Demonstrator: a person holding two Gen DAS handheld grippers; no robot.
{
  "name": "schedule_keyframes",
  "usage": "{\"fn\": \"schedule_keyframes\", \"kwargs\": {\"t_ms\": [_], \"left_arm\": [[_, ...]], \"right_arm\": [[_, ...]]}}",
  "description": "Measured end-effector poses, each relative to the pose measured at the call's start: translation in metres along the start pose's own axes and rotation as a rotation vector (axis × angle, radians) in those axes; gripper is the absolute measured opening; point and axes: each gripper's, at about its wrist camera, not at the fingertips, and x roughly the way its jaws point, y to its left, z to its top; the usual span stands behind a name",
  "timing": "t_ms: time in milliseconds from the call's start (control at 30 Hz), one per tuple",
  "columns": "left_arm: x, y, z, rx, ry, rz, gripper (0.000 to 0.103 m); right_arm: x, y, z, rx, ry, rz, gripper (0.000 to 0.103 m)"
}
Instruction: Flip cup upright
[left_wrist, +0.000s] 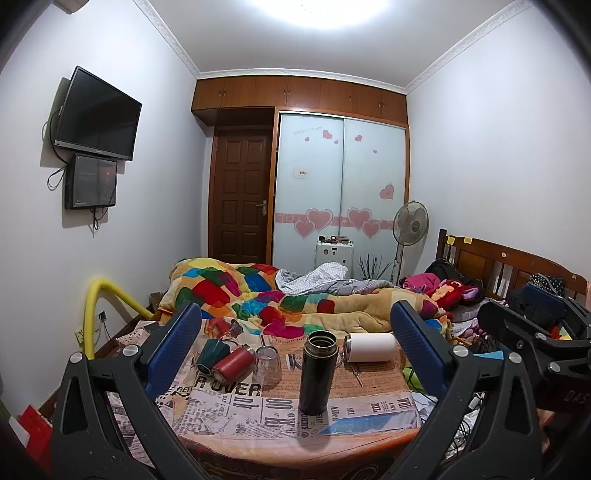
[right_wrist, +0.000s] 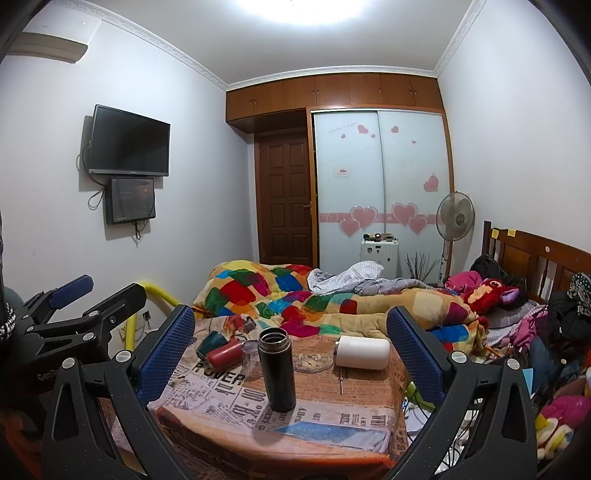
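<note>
A black flask (left_wrist: 317, 373) (right_wrist: 277, 369) stands upright, mouth open, in the middle of the newspaper-print table (left_wrist: 258, 406) (right_wrist: 332, 406). A white cup (left_wrist: 369, 347) (right_wrist: 362, 352) lies on its side at the back right. A red cup (left_wrist: 232, 365) (right_wrist: 223, 354) and a dark green cup (left_wrist: 210, 352) (right_wrist: 210, 341) lie on their sides at the back left. A clear glass (left_wrist: 266, 365) (right_wrist: 250, 356) stands upside down beside the red cup. My left gripper (left_wrist: 295, 350) and right gripper (right_wrist: 291, 347) are both open and empty, held in front of the table.
A glass ashtray (right_wrist: 312, 362) sits between the flask and the white cup. A small metal piece (right_wrist: 341, 384) lies in front of the white cup. A bed with a colourful quilt (left_wrist: 295, 299) lies behind the table. Cables and clutter hang off the right side.
</note>
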Motion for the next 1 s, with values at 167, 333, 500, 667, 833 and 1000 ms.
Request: {"fn": "schedule_keyframes", "kwargs": {"t_ms": [167, 333, 500, 667, 833, 1000], "left_arm": [[-0.0005, -0.0017, 0.0, -0.003, -0.003, -0.002, 0.103], [-0.0009, -0.0019, 0.0004, -0.004, -0.002, 0.0, 0.103], [-0.0025, -0.003, 0.0013, -0.002, -0.008, -0.007, 0.103], [-0.0024, -0.0067, 0.0026, 0.003, -0.011, -0.017, 0.103], [-0.0029, -0.0062, 0.0033, 0.007, -0.015, -0.017, 0.103], [-0.003, -0.0047, 0.0027, 0.006, -0.01, -0.02, 0.103]], "right_arm": [[0.0005, -0.0017, 0.0006, 0.0, 0.001, 0.002, 0.103], [0.0005, -0.0022, 0.0007, 0.002, 0.001, 0.003, 0.103], [0.0001, -0.0029, 0.0011, 0.0, 0.003, 0.004, 0.103], [-0.0001, -0.0029, 0.0014, 0.001, 0.002, 0.002, 0.103], [0.0006, -0.003, 0.0014, -0.003, 0.001, -0.001, 0.103], [0.001, -0.0047, 0.0023, -0.005, 0.002, -0.001, 0.103]]}}
